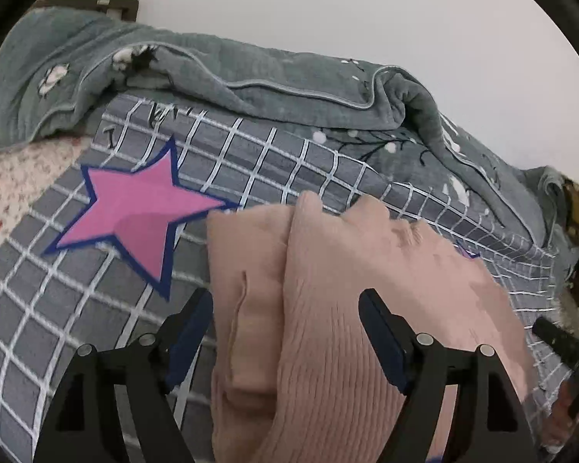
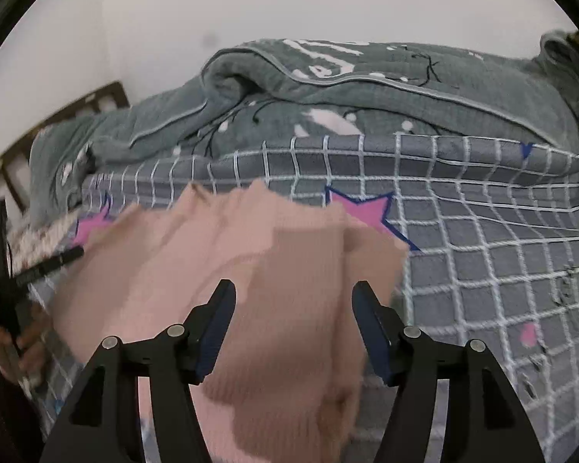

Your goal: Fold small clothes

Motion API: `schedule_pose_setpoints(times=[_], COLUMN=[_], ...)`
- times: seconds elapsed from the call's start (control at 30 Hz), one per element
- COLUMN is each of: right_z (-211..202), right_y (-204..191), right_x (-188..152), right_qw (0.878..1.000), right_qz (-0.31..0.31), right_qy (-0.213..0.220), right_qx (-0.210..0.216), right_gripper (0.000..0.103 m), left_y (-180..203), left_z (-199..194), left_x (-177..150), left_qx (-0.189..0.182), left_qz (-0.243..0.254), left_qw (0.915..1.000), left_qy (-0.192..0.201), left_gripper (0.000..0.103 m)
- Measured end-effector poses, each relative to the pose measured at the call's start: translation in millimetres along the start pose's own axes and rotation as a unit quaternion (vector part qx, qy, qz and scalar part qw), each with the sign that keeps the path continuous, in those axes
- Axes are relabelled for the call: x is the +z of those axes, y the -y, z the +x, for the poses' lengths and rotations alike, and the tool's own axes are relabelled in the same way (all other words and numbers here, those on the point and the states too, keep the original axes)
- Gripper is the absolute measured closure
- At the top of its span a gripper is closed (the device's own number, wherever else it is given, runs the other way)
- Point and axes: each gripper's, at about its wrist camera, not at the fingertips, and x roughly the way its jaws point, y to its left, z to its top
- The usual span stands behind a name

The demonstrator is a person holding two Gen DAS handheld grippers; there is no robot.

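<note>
A pink ribbed knit garment (image 1: pixel 328 308) lies in folds on a grey checked bedspread (image 1: pixel 58 308). My left gripper (image 1: pixel 285 305) is open, its fingers standing on either side of the garment's near part, above it. In the right wrist view the same garment (image 2: pixel 274 270) looks blurred. My right gripper (image 2: pixel 293 297) is open above its right half. The left gripper (image 2: pixel 38 270) shows at the left edge of that view, held by a hand. The right gripper (image 1: pixel 559 343) shows at the right edge of the left wrist view.
A rumpled grey-green quilt (image 1: pixel 251 77) is piled along the far side of the bed against a white wall. Pink stars (image 1: pixel 135 212) are printed on the bedspread. A floral sheet (image 1: pixel 11 177) shows at the left. A wooden headboard (image 2: pixel 58 123) stands at the far left.
</note>
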Motion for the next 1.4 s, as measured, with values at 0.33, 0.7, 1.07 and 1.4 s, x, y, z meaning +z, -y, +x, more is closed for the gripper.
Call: schedule_pose_setpoints(times=[0.33, 0.7, 1.07, 1.4], right_z=[-30, -30, -19, -12], right_y=[30, 10, 12, 7], right_x=[-57, -70, -74, -73], right_qw=[0.995, 0.997, 0.996, 0.997], right_qz=[0.079, 0.053, 0.063, 0.047], right_qy=[-0.018, -0.032, -0.048, -0.05], right_qx=[0.051, 0.049, 0.05, 0.041], right_gripper=[0.041, 0.041, 0.043, 0.046], left_y=[-15, -36, -22, -17], left_z=[-35, -72, -43, -24], left_x=[-28, -80, -67, -59], left_qx=[0.008, 0.0, -0.002, -0.032], left_qz=[-0.022, -0.014, -0.012, -0.036], left_qw=[0.9997, 0.9998, 0.9996, 0.9983], left_qy=[0.001, -0.016, -0.026, -0.033], left_gripper=[0.026, 0.026, 0.026, 0.053])
